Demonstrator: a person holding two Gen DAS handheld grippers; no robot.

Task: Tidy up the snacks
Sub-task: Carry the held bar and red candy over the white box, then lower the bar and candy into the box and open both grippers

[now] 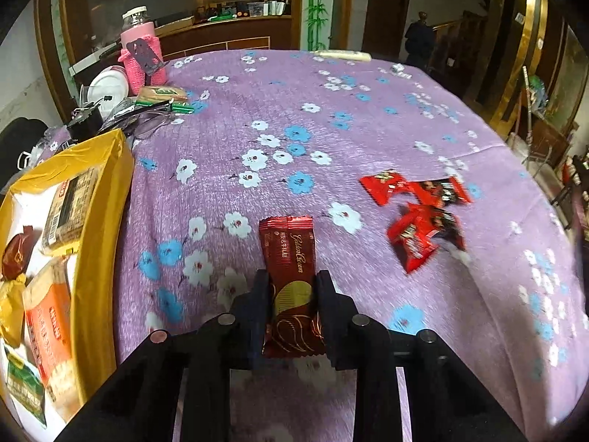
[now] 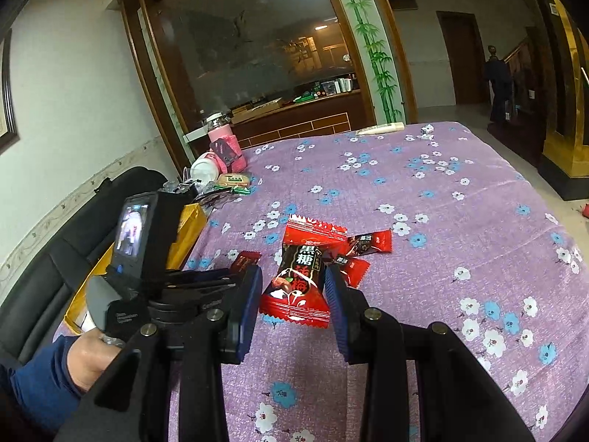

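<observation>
Purple flowered cloth covers the whole surface (image 1: 368, 118), so everything below is placed relative to that. Along its left edge sits a yellow box (image 1: 110, 199) already stuffed with wrapped snacks, and behind the box, at the far left corner, there's a jar in a pink knitted sleeve (image 1: 141, 51) with a white lid and some clutter around it.

Out on the open cloth to the right of the middle is a little heap of red candy packets (image 1: 416, 213), a bit blurry in the left view.

Left tool (image 1: 292, 287) is squeezed shut on a dark red wafer bar (image 1: 289, 254), which sticks up out past the fingertips, just above the cloth near its front edge.

Right tool (image 2: 292, 280) is gripping a red candy packet with a black label (image 2: 298, 280), pinched between both blue pads, right in front of the heap. A hand in a blue sleeve (image 2: 86, 359) shows at the lower left of that view.
</observation>
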